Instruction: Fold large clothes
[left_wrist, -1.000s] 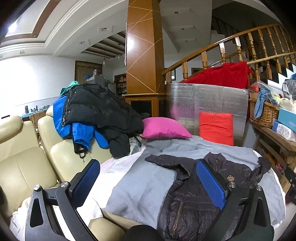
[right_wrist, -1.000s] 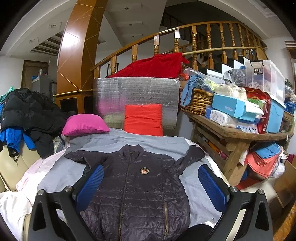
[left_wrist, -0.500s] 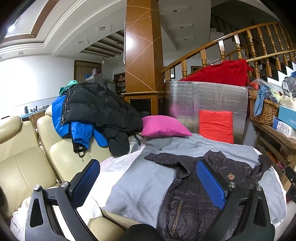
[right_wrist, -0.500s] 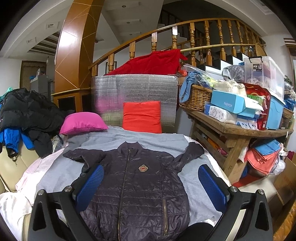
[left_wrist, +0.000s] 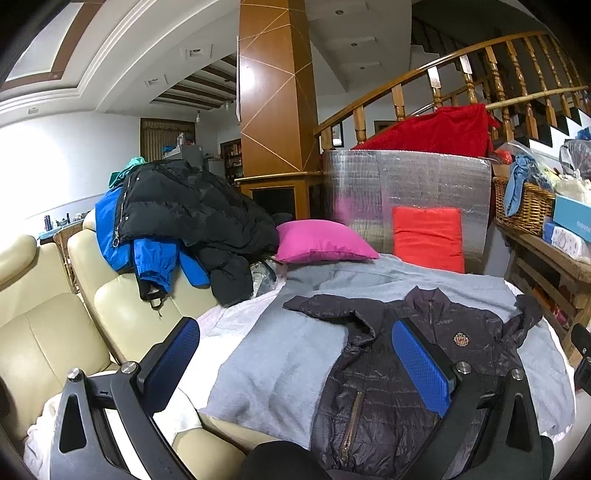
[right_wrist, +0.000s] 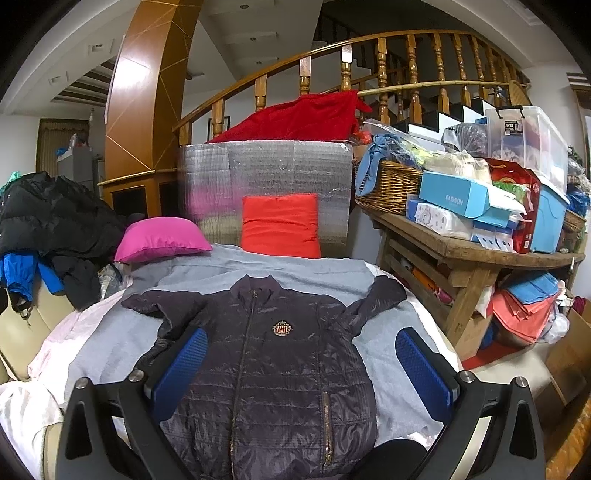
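A dark quilted jacket (right_wrist: 273, 362) with a round chest badge lies flat, front up and zipped, sleeves spread, on a grey blanket (right_wrist: 110, 343). In the left wrist view the jacket (left_wrist: 376, 384) sits to the right on the blanket (left_wrist: 280, 362). My left gripper (left_wrist: 295, 365) is open and empty, held above the blanket's left part, with its right pad over the jacket's left side. My right gripper (right_wrist: 301, 373) is open and empty, held above the jacket's lower half.
Pink pillow (right_wrist: 162, 238) and red pillow (right_wrist: 280, 225) lie at the blanket's far end against a silver foil panel (right_wrist: 266, 173). Black and blue coats (left_wrist: 177, 218) pile on a cream sofa (left_wrist: 48, 332) at left. A cluttered wooden bench (right_wrist: 476, 251) stands at right.
Both grippers have drifted slightly; the view of the jacket shifts a little. Nothing was gripped or moved on the blanket.
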